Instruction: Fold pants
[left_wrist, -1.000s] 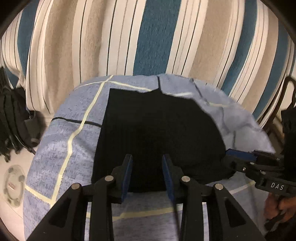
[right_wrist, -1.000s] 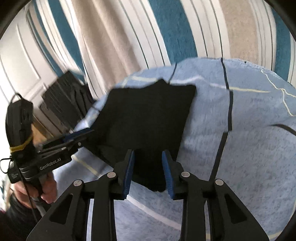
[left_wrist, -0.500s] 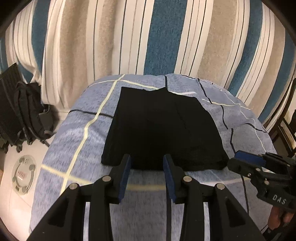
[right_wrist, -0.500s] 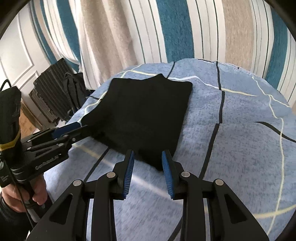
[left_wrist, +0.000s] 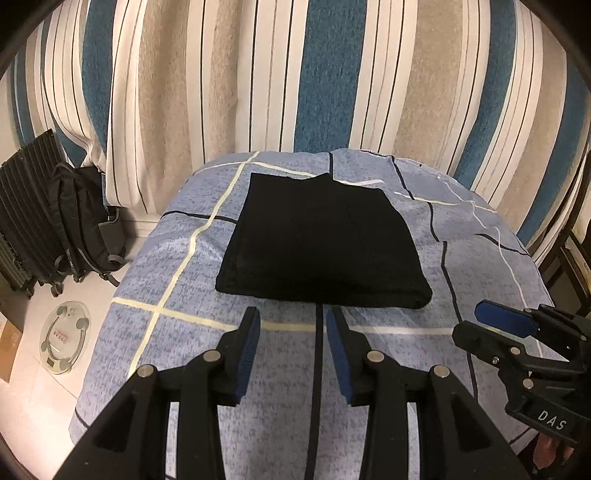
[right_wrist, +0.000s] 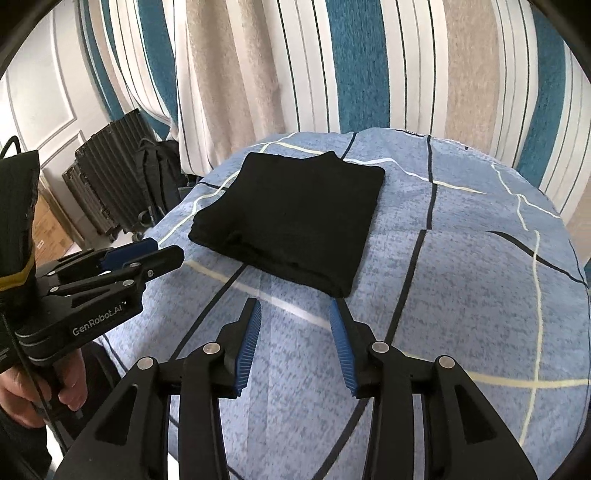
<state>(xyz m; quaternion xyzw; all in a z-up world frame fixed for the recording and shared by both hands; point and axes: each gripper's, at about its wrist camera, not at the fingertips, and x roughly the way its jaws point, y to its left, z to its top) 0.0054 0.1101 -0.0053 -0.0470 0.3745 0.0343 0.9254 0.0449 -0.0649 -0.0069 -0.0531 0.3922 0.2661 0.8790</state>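
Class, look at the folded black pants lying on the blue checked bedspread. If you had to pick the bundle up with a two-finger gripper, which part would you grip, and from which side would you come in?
Grip the folded black pants at the thick, layered near edge, coming in low from the front, where the open right gripper is. The stacked folds show there, so one jaw could probably slide under along the blue checked bedspread while the other closes on top.
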